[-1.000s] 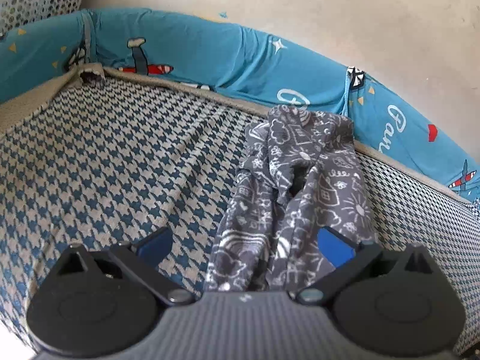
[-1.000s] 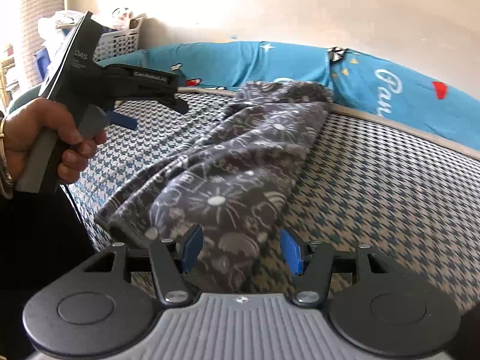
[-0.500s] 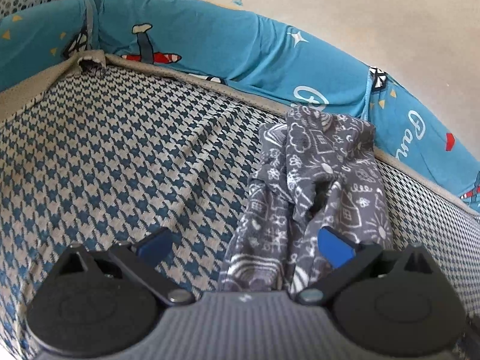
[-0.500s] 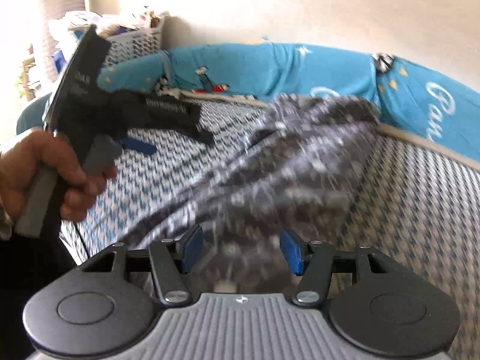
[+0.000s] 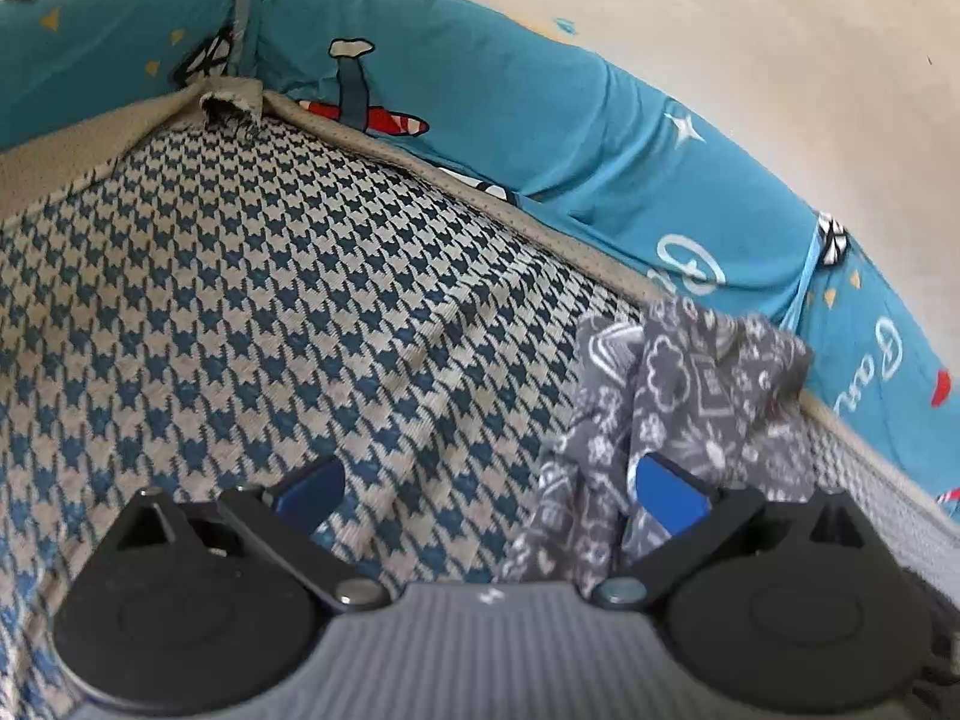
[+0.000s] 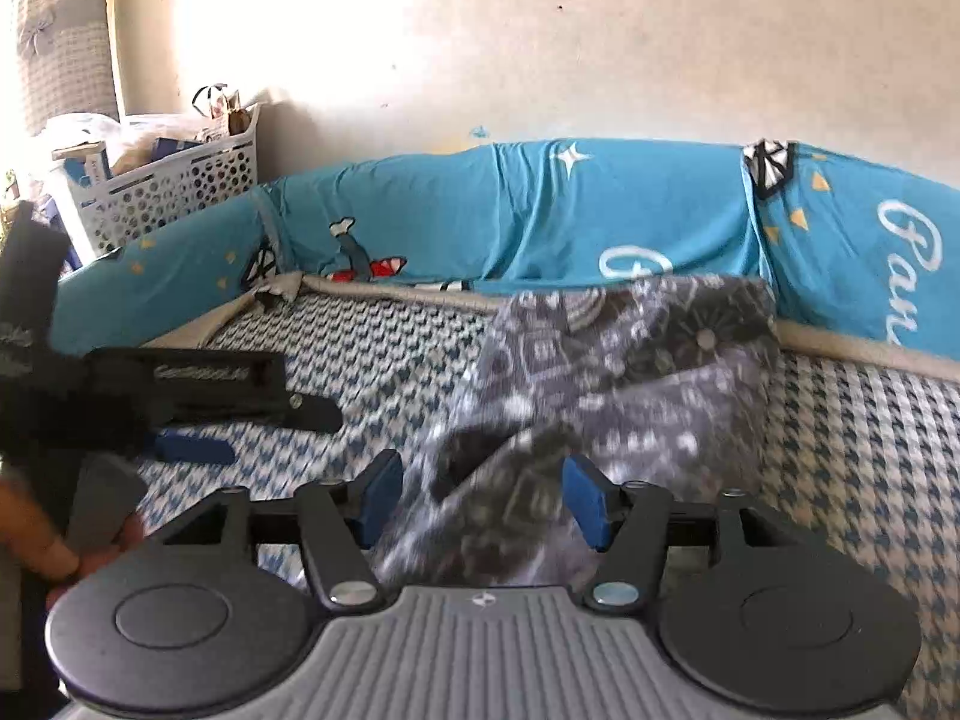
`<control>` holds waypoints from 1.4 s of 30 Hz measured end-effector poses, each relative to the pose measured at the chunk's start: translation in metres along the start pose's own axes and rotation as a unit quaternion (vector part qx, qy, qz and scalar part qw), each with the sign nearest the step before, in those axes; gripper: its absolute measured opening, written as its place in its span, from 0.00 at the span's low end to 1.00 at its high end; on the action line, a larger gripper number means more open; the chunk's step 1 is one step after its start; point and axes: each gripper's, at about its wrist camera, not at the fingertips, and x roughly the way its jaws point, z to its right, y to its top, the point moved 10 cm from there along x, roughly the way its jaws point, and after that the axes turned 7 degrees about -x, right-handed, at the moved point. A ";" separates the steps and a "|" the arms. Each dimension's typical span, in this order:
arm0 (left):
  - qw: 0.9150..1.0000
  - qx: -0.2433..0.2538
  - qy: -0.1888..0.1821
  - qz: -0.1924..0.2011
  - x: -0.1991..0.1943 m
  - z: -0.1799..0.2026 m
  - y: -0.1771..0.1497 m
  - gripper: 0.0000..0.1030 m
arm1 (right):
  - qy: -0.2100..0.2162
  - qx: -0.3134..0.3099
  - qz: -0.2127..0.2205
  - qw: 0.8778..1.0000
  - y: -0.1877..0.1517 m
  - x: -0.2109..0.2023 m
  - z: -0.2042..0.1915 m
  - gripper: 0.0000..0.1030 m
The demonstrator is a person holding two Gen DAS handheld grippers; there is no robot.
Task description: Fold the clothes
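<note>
At the far left of the right wrist view, a white laundry basket (image 6: 174, 192) filled with odds and ends is seen against the wall. Below it, a hand (image 6: 36, 534) is wrapped around the handle of the left gripper (image 6: 240, 438), which is held above the houndstooth bedcover (image 6: 870, 420). In its own camera, the left gripper (image 5: 486, 486) is shown with its jaws spread wide and nothing held between them; only bedcover (image 5: 240, 312) lies under the left blue pad, while the right pad is seen over the edge of the grey patterned garment (image 5: 678, 396). A blue bumper (image 5: 492, 114) printed with planes and lettering is seen running along the far side of the bed. Further right, the garment (image 6: 630, 372) is stretched from the bumper (image 6: 540, 222) toward the right gripper (image 6: 483, 498). Its near end is blurred and lies between the parted blue pads, with a gap seen at each side, so nothing is clamped.
</note>
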 end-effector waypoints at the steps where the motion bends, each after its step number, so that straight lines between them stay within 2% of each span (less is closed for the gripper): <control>1: 1.000 -0.006 -0.001 0.000 0.002 0.000 0.003 1.00 | 0.001 0.002 0.002 1.000 0.002 0.006 0.001 0.58; 7: 1.000 -0.029 -0.003 -0.001 0.008 -0.004 0.014 1.00 | 0.010 0.017 -0.035 0.999 -0.003 0.045 0.002 0.59; 12: 0.999 -0.050 -0.004 -0.006 0.008 -0.011 0.016 1.00 | 0.003 0.039 -0.037 0.999 0.000 0.063 0.009 0.59; 18: 0.998 -0.064 -0.006 -0.008 0.004 -0.014 0.012 1.00 | 0.001 0.019 -0.001 1.000 0.020 0.067 0.007 0.59; 24: 0.998 -0.066 -0.003 -0.016 0.006 -0.016 0.009 1.00 | 0.006 -0.001 -0.030 1.000 0.007 0.092 0.002 0.61; 29: 0.997 -0.069 -0.002 -0.017 0.005 -0.021 0.009 1.00 | 0.003 0.001 -0.025 1.000 0.000 0.098 0.005 0.61; 35: 0.997 -0.077 -0.001 -0.023 0.006 -0.024 0.008 1.00 | -0.021 -0.051 -0.025 0.998 -0.005 0.098 -0.002 0.52; 38: 0.997 -0.076 -0.002 -0.022 0.006 -0.024 0.008 1.00 | -0.027 -0.049 -0.024 0.998 -0.005 0.096 0.002 0.43; 42: 0.997 -0.078 -0.004 -0.021 0.005 -0.025 0.008 1.00 | -0.029 -0.039 -0.017 0.999 -0.002 0.093 0.005 0.36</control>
